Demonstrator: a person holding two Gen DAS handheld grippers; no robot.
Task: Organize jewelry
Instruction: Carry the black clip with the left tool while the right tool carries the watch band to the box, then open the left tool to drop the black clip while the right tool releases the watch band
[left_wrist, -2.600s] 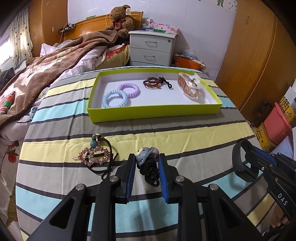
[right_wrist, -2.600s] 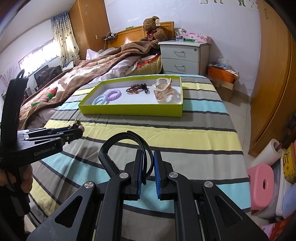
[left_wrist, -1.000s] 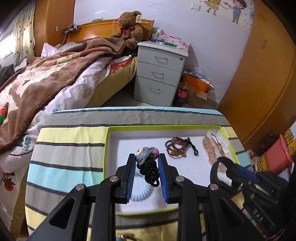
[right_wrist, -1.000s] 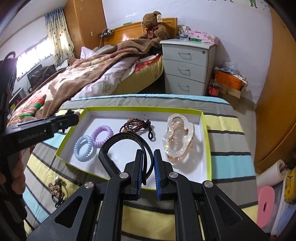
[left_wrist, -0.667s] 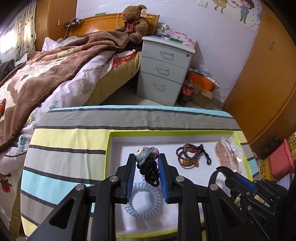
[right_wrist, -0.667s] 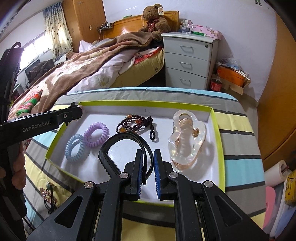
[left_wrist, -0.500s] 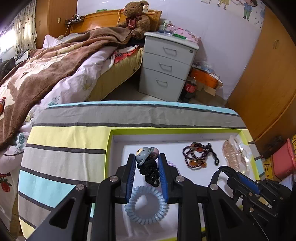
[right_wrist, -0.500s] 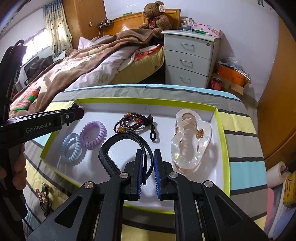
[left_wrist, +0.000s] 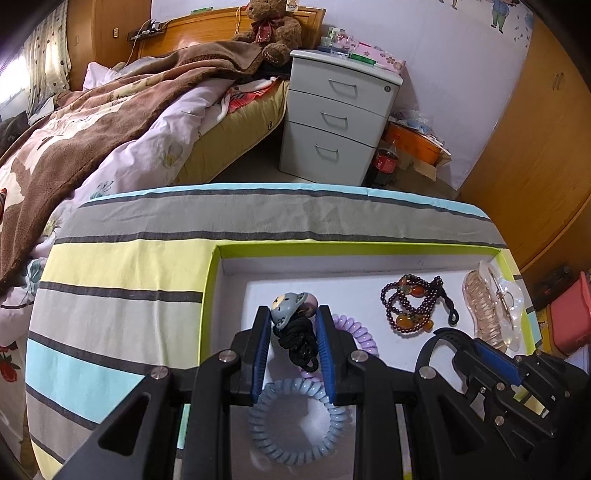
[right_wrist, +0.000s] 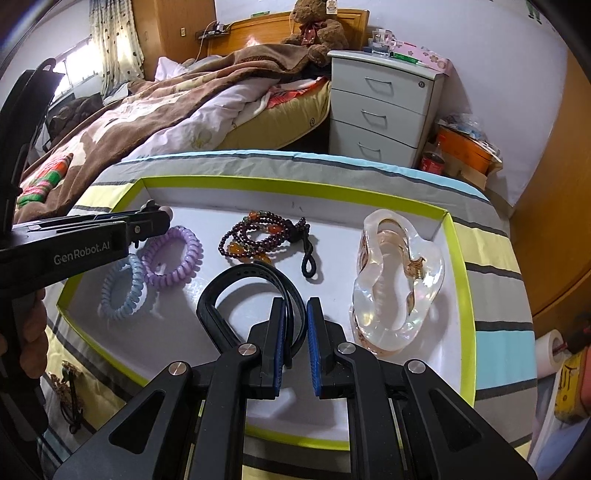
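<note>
My left gripper (left_wrist: 291, 334) is shut on a black hair tie with a grey-blue charm (left_wrist: 295, 332) and holds it over the left part of the green-rimmed white tray (left_wrist: 354, 248). My right gripper (right_wrist: 295, 325) is shut on a black headband (right_wrist: 247, 288) and holds it over the tray's (right_wrist: 295, 194) middle. In the tray lie a blue coil tie (right_wrist: 123, 286), a purple coil tie (right_wrist: 173, 256), a dark bead bracelet (right_wrist: 258, 236) and a clear claw clip (right_wrist: 397, 288). The left gripper shows at the left of the right wrist view (right_wrist: 153, 218).
The tray rests on a striped cloth (left_wrist: 122, 266). A pink rhinestone clip with a black tie (right_wrist: 68, 387) lies on the cloth in front of the tray. A bed (left_wrist: 110, 122) and a white drawer unit (left_wrist: 340, 114) stand beyond the table edge.
Both grippers have moved forward from the cloth to above the tray, carrying the hair tie and the headband, and have sunk closer to the tray floor.
</note>
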